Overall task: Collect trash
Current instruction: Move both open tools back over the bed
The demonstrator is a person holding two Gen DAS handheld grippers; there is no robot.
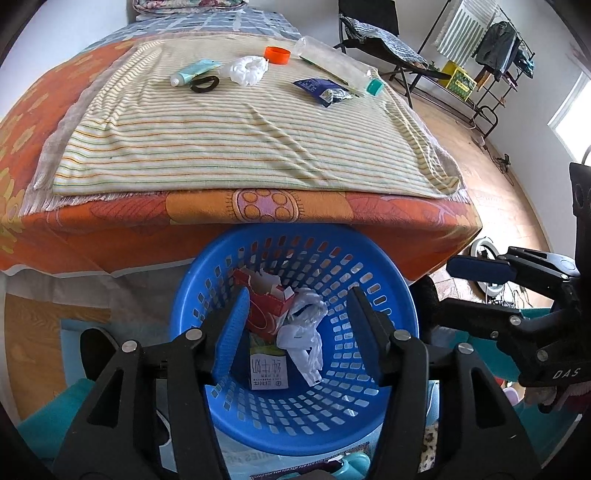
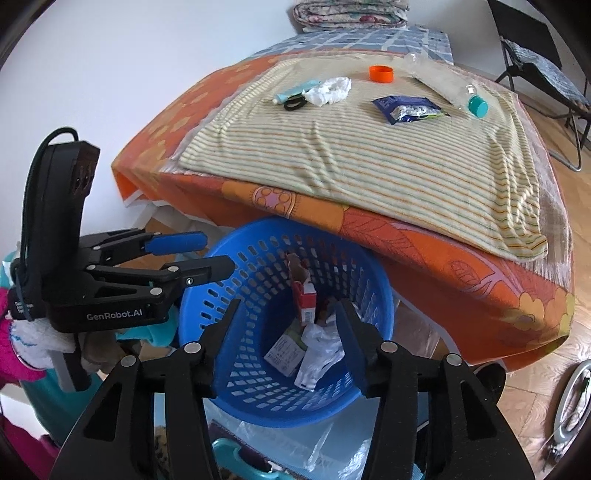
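Observation:
A blue perforated basket point(image 1: 388, 295) point(image 2: 373, 295) stands on the floor against the bed's foot. It holds a red carton point(image 1: 264, 306) point(image 2: 306, 302), a white crumpled wrapper point(image 1: 303, 339) point(image 2: 319, 350) and a small milk box point(image 1: 267, 373). My left gripper point(image 1: 297, 325) is open and empty over the basket; it also shows in the right wrist view point(image 2: 218, 254). My right gripper point(image 2: 286, 336) is open and empty over the basket. On the striped cloth lie a blue snack wrapper point(image 1: 323, 90) point(image 2: 406, 107), crumpled white tissue point(image 1: 248, 69) point(image 2: 330, 90), an orange cap point(image 1: 277, 55) point(image 2: 381, 74), a teal tube point(image 1: 194, 72), a black hair tie point(image 1: 204, 83) and a clear bottle with a teal cap point(image 1: 373, 87) point(image 2: 476, 105).
The bed with an orange bedspread point(image 1: 110, 229) point(image 2: 443, 266) overhangs the basket. A folding chair point(image 1: 373, 33) and a clothes rack point(image 1: 495, 48) stand at the back right on the wooden floor. Bags and cloth lie on the floor below the grippers.

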